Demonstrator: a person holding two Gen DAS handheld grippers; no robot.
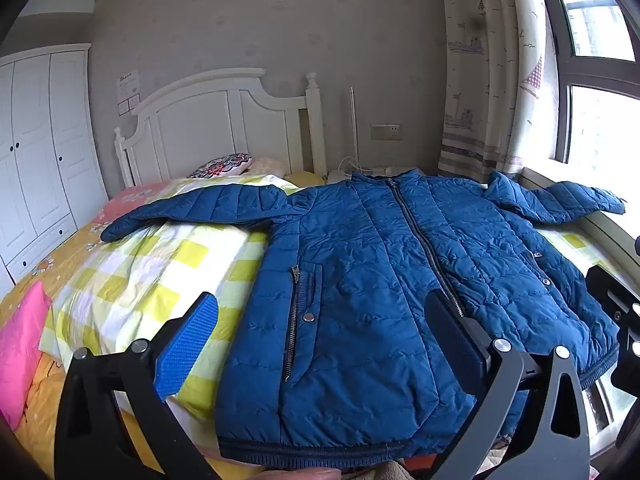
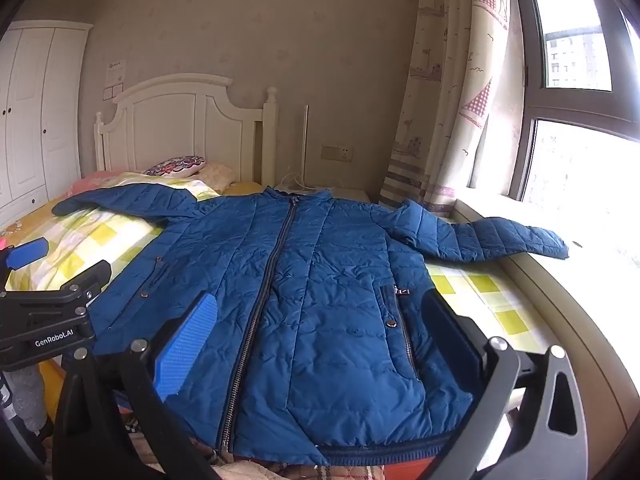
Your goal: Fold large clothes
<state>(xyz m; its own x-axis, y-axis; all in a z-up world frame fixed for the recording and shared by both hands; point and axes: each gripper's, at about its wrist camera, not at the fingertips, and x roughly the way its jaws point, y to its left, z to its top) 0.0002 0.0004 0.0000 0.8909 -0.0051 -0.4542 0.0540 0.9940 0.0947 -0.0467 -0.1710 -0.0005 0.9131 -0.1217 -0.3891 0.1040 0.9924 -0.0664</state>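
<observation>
While the blue quilted jacket (image 1: 380, 280) lies zipped and spread flat on the bed (image 1: 140, 272) in the left wrist view, both sleeves out and no fold yet made, the left hand-held gripper (image 1: 320, 340) hovers above its hem, spread wide and holding nothing. From the right wrist view, the right hand-held gripper (image 2: 320, 340) is likewise spread and empty over the jacket's lower front; all folding looks still to do.

A home bedroom; white headboard (image 1: 224, 120), wardrobe (image 1: 36, 152), checked quilt (image 1: 160, 272), curtained window (image 2: 576, 120).
</observation>
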